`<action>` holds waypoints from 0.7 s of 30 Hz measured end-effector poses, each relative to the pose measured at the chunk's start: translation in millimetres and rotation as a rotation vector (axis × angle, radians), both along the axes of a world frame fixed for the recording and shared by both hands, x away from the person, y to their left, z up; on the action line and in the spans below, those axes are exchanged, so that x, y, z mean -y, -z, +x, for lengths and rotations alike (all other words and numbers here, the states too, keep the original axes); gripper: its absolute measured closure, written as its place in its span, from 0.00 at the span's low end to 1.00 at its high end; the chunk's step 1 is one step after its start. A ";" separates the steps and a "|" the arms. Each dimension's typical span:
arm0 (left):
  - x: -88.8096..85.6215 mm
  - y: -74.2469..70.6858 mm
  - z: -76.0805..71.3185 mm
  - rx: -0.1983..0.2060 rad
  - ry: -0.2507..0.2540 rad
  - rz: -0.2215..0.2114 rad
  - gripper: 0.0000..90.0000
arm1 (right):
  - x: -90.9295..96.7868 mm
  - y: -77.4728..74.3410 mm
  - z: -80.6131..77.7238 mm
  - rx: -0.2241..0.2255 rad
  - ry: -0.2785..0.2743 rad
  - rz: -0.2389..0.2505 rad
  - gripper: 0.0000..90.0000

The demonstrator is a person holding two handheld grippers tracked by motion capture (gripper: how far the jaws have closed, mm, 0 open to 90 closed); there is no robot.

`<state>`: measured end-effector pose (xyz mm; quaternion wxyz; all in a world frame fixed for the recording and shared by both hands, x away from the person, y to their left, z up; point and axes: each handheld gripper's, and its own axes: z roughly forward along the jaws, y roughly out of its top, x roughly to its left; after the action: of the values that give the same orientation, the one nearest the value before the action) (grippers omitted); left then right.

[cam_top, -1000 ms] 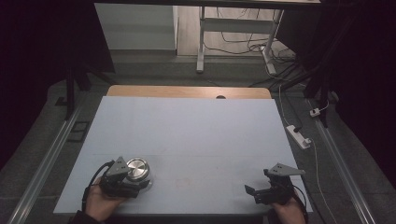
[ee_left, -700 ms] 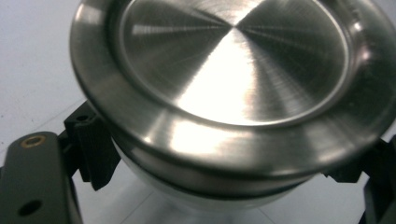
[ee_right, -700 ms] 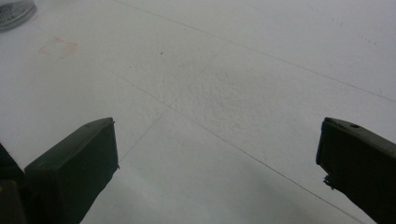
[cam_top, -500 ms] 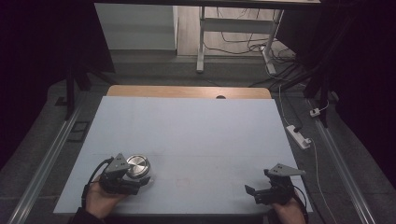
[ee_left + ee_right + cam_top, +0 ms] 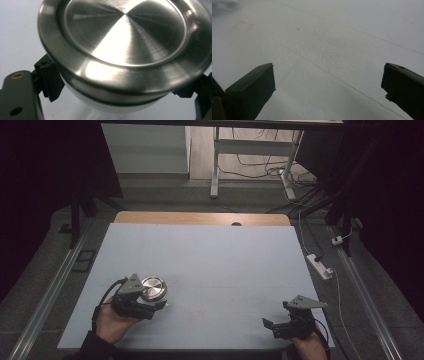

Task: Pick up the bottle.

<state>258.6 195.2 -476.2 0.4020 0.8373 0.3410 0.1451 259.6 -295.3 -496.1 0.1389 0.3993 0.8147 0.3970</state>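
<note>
My left tongs (image 5: 150, 304) pinch round steel lid (image 5: 153, 288) (white underside), tilted, at near-left of table (image 5: 210, 265); barely shifted since a second ago, so grip looks settled. My right tongs (image 5: 275, 326) spread wide, idle over bare near-right surface.

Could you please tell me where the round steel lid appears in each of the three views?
High view: steel lid sits lower left, at the left tongs.
Left gripper view: lid looms close, between the black jaws.
Right gripper view: bare tabletop ahead.
Shared landmark: the pale table.
</note>
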 end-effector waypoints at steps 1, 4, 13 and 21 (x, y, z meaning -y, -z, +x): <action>1.5 -1.2 1.2 0.001 0.006 0.002 0.17 | 0.1 0.0 0.0 0.000 0.000 0.000 0.00; 8.5 -5.6 6.8 0.007 0.030 0.008 0.17 | 0.2 0.0 0.1 0.001 0.002 0.001 0.00; 30.1 -17.8 24.5 0.023 0.088 0.013 0.18 | 0.4 0.2 0.2 -0.001 0.004 0.004 0.00; 46.4 -24.4 39.7 0.022 0.121 0.006 0.17 | 0.7 0.0 0.1 -0.003 0.006 0.005 0.00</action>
<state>298.3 148.9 -451.8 0.4112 0.8560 0.2849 0.1307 259.7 -296.1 -496.1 0.1379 0.4028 0.8127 0.3979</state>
